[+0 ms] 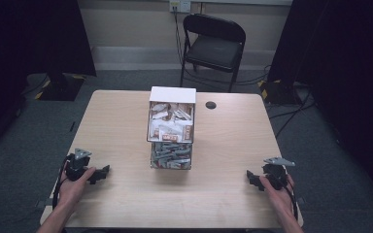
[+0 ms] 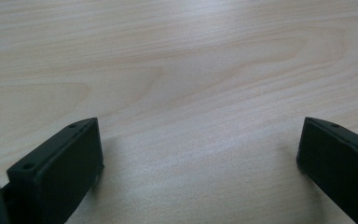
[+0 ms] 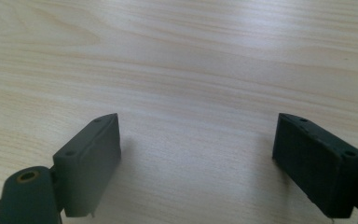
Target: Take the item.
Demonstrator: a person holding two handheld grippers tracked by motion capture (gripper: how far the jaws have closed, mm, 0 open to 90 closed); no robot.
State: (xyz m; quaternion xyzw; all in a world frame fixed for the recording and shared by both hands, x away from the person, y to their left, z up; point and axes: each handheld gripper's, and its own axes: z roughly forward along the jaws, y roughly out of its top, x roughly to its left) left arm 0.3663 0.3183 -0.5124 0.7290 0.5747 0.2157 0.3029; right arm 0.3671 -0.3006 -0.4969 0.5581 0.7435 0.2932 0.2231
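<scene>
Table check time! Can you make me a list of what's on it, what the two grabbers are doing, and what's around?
Surface: pale wooden table, bare near both grippers.
Job's things: white-topped clear box mid-table, two compartments, packets in the upper, grey pieces in the lower.
Clutter: small dark round thing right of the box.
Grippers: left gripper open, resting low on the table; right gripper open, likewise; nothing between jaws.
Cables: black cable loops by the left hand.
Surroundings: black folding chair, grey carpet, dark curtains.

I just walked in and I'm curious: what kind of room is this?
Probably a lab or recording studio: a bare wooden table on grey carpet, dark curtains at the sides, and a person holding a gripper in each hand.
</scene>
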